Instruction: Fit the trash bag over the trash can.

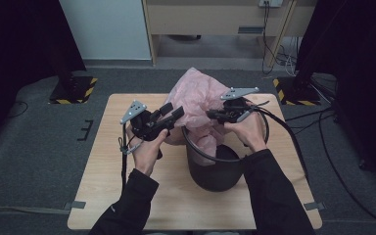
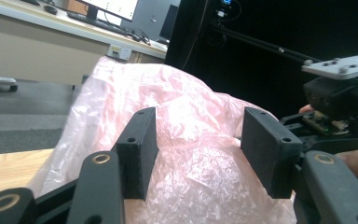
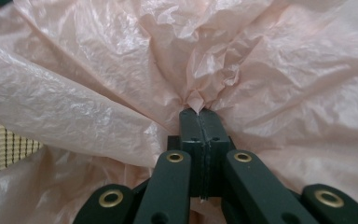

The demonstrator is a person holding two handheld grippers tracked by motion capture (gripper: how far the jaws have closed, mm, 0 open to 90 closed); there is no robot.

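Grippers, two: right gripper (image 3: 199,114) pinches one pink bag (image 1: 198,98); one bin (image 1: 215,174).

The high view looks forward and down from above the person's side onto the wooden table (image 1: 127,196), taking in the floor beyond. The left gripper view rides low, just beside the pink plastic bag (image 2: 186,112), looking along its 2 jaws toward a desk (image 2: 32,44) and dark backdrop. The right gripper view sits pressed close against the same bag (image 3: 98,70). All 3 views share that bag (image 1: 198,95).
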